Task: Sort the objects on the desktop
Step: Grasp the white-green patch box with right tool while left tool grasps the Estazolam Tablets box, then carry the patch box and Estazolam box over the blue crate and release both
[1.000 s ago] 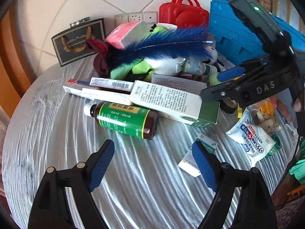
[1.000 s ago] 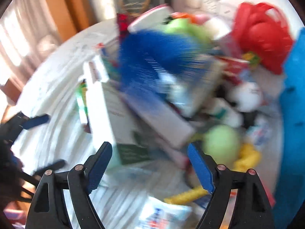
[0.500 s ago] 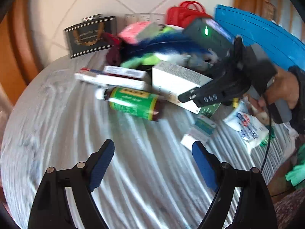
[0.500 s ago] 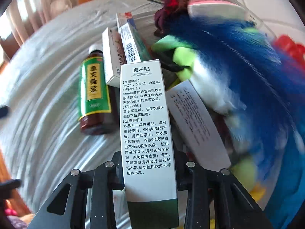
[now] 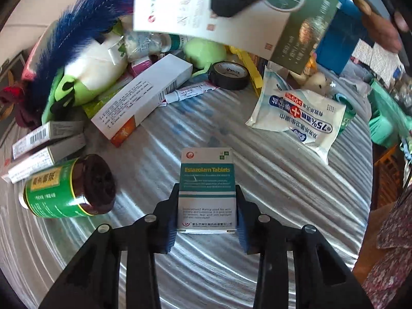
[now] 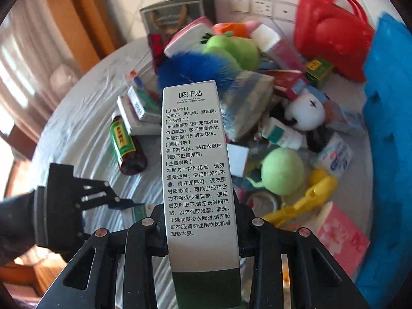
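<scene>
A small white and teal tablet box (image 5: pixel 207 170) lies flat on the silver-grey table (image 5: pixel 257 180). My left gripper (image 5: pixel 207 206) points down over it, its jaws closing, and the blue pads press the box's two long sides. My right gripper (image 6: pixel 202 226) is shut on a tall white box with a dark green end (image 6: pixel 193 141), held upright above the pile. That same box (image 5: pixel 195 13) hangs across the top of the left wrist view. In the right wrist view the left gripper (image 6: pixel 123 202) shows low at the left.
A heap of toys, boxes and bottles fills the table's far side: a blue feather (image 5: pixel 77 33), a long white box (image 5: pixel 144 95), a black tape roll (image 5: pixel 229 74). A green-labelled brown bottle (image 5: pixel 64 188) lies left, a wipes pack (image 5: pixel 301 118) right. A blue crate (image 6: pixel 386 128) stands at the right edge.
My left gripper has dropped to the table and closed around the tablet box. The right gripper closed on the tall box and has lifted it off the pile.
</scene>
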`<state>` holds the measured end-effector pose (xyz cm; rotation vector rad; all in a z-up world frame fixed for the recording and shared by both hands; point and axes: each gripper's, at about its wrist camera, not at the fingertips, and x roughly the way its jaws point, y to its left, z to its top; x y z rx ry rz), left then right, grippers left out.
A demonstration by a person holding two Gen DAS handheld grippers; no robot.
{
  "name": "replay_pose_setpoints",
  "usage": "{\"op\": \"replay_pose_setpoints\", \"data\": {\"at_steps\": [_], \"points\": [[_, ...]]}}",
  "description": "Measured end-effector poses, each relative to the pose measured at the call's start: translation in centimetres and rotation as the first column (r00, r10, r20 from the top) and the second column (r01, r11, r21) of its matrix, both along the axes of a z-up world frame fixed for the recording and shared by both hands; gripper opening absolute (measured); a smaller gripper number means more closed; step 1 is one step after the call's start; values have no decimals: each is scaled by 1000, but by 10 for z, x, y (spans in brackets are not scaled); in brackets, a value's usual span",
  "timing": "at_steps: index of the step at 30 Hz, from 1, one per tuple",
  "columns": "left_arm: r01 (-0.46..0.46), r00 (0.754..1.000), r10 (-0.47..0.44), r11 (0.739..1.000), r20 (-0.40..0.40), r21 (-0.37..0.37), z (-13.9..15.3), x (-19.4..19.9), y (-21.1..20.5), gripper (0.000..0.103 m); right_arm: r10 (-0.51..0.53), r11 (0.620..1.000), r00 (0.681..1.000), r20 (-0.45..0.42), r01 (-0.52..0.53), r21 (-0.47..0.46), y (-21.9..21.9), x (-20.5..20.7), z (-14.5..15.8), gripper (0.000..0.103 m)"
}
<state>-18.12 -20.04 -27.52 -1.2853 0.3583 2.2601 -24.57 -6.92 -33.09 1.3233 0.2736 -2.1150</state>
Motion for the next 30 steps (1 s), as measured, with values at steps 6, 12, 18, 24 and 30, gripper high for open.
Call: {"op": "replay_pose_setpoints", "data": {"at_steps": [6, 12, 18, 24, 30], "points": [[-79, 986, 80, 997, -147, 17, 52, 21, -1, 36, -103, 989, 995, 0, 103, -111, 13, -4, 27, 34], [-129, 931, 148, 988, -332, 80, 140, 26, 6, 36, -187, 961, 978, -94, 162, -224, 41, 19, 85, 34], [-97, 857, 153, 986, -492, 137, 224, 16, 38, 36, -287, 930, 922, -259, 203, -308, 77, 57, 163, 34], [-56, 801, 173, 975, -574, 216, 286, -6, 99, 36, -388, 907, 821, -418, 258, -334, 120, 92, 222, 34], [11, 782, 161, 962, -603, 272, 336, -24, 180, 36, -508, 857, 703, -498, 351, -377, 190, 113, 271, 34]]}}
